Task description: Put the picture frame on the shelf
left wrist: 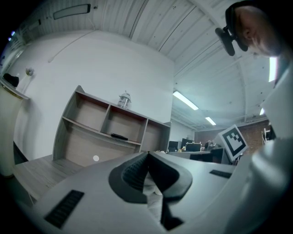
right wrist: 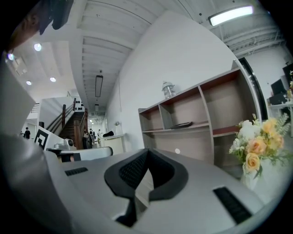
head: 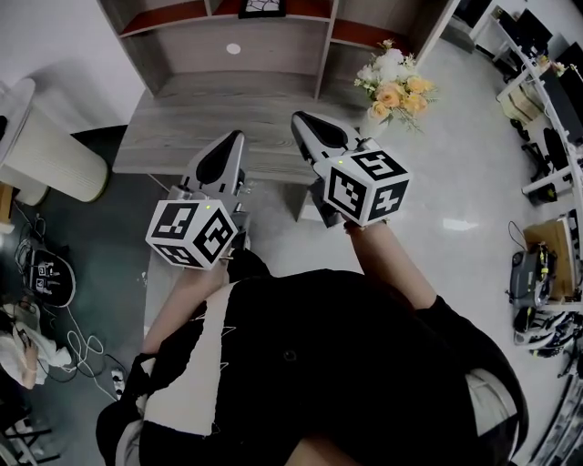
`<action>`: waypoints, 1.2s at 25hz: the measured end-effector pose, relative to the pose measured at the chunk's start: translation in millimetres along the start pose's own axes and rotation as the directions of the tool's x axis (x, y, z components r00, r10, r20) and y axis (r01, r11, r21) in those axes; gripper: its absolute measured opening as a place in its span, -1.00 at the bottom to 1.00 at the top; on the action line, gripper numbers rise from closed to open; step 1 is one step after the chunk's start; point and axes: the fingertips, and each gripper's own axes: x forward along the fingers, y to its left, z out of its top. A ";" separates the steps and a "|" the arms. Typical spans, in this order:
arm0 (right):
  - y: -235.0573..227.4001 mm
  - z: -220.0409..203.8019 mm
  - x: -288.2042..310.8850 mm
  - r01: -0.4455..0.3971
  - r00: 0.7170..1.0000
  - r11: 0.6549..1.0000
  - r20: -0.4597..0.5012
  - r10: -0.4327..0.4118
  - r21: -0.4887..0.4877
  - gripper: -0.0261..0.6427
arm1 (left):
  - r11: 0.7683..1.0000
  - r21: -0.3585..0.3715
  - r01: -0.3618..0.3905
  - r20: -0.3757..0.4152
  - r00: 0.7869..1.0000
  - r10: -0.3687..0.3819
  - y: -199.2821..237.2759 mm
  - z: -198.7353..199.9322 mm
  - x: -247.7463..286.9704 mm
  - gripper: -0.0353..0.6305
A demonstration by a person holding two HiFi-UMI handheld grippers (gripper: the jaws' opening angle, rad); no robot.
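Left hand-held gripper (head: 237,136) and right hand-held gripper (head: 301,118) closed, empty, over surface (head: 182,118). Frame (head: 261,7) lies on shelf (head: 273,45). Placement judged complete; no further grasp needed.

No text, number or brand can be read in any view. The left cube (head: 193,234) and the right cube (head: 369,187) bear only black-and-white square marker patterns, with no letters or digits. The same kind of pattern shows on the right cube in the left gripper view.
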 end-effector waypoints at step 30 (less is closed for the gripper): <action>2.5 -0.3 38.7 0.011 1.000 1.000 -0.023 -0.011 -0.020 -0.91 | 1.000 -0.004 0.030 -0.018 0.999 -0.030 33.8 6.5 17.0 -0.86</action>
